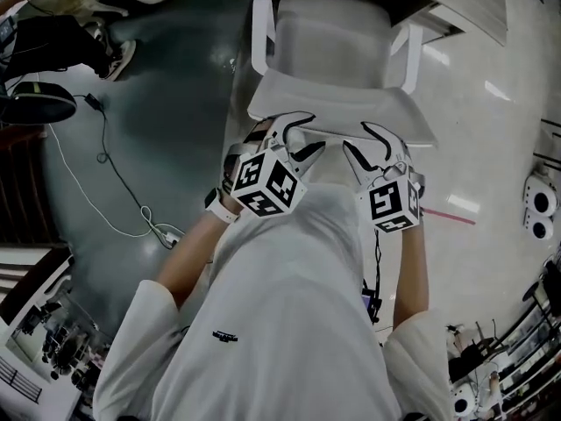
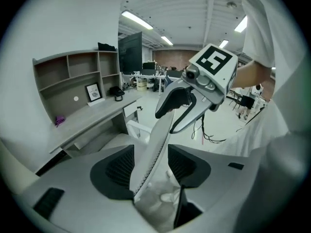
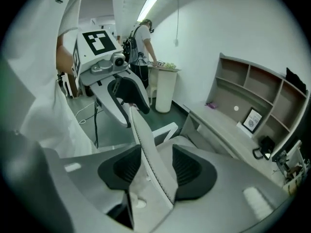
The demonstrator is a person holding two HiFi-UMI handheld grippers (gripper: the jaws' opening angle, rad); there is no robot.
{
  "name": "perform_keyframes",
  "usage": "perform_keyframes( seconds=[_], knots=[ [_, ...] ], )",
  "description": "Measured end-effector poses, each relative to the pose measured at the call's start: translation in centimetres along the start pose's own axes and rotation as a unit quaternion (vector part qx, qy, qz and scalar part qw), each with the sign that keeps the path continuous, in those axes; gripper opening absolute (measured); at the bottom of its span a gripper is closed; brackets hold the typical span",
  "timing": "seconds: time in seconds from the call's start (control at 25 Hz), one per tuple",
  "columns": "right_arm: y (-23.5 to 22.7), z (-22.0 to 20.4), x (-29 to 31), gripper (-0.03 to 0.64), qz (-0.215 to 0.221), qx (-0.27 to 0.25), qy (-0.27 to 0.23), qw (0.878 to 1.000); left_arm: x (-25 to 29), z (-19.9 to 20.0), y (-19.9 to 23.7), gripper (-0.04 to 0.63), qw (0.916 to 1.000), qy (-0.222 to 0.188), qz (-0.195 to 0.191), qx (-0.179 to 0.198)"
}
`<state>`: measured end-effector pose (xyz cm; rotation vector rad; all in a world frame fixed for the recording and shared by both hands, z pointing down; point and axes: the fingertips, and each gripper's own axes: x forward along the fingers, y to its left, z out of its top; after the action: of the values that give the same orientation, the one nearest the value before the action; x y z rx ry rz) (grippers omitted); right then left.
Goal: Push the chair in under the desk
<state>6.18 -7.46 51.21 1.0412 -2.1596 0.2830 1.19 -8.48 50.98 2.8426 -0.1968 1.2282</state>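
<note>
1. The white office chair (image 1: 333, 33) with a thin mesh backrest (image 1: 342, 117) stands just in front of us. Its seat reaches far, towards the grey desk (image 2: 95, 115) with shelves, and its far end appears to sit at or under the desk edge.
2. The left gripper (image 1: 316, 132) and the right gripper (image 1: 355, 136) sit side by side on the backrest's top edge, near its middle. Each has its jaws spread wide, and the panel stands between them with a gap on both sides. Neither has hold of anything.
3. We judge the chair moderately heavy and stiff in its frame. The slim mesh panel would probably flex a little under a push. We cannot see its base, but the glossy floor (image 1: 491, 130) should let it travel easily.
4. The sound place to take hold is this top edge, one gripper on each side of centre so the chair does not swivel. The white armrests (image 1: 261, 33) are a second choice.
5. The seat front points far and the backrest faces us. The backrest's long edge runs left to right, so the push goes straight from near to far.
</note>
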Motion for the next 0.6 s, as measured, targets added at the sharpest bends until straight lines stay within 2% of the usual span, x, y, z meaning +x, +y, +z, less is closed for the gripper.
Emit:
perform_keyframes(
  seconds=[0.16,0.4,0.52,0.6],
  knots=[
    [0.3,-2.1,0.8,0.201,0.023,-0.03,0.039,0.999,1.5,-1.9,-0.5,0.201,0.9978,0.055,-0.004,0.036],
    [1.0,-4.2,2.0,0.201,0.035,-0.067,0.077,0.994,2.7,-3.7,-0.8,0.201,0.992,0.106,-0.002,0.068],
    [0.9,-5.3,2.9,0.197,0.013,-0.098,0.095,0.991,3.0,-4.5,-0.8,0.199,0.9879,0.128,0.011,0.086],
    [0.5,-5.7,3.1,0.152,-0.006,-0.119,0.102,0.988,3.4,-4.5,-0.4,0.146,0.9864,0.135,0.028,0.09]
  ],
)
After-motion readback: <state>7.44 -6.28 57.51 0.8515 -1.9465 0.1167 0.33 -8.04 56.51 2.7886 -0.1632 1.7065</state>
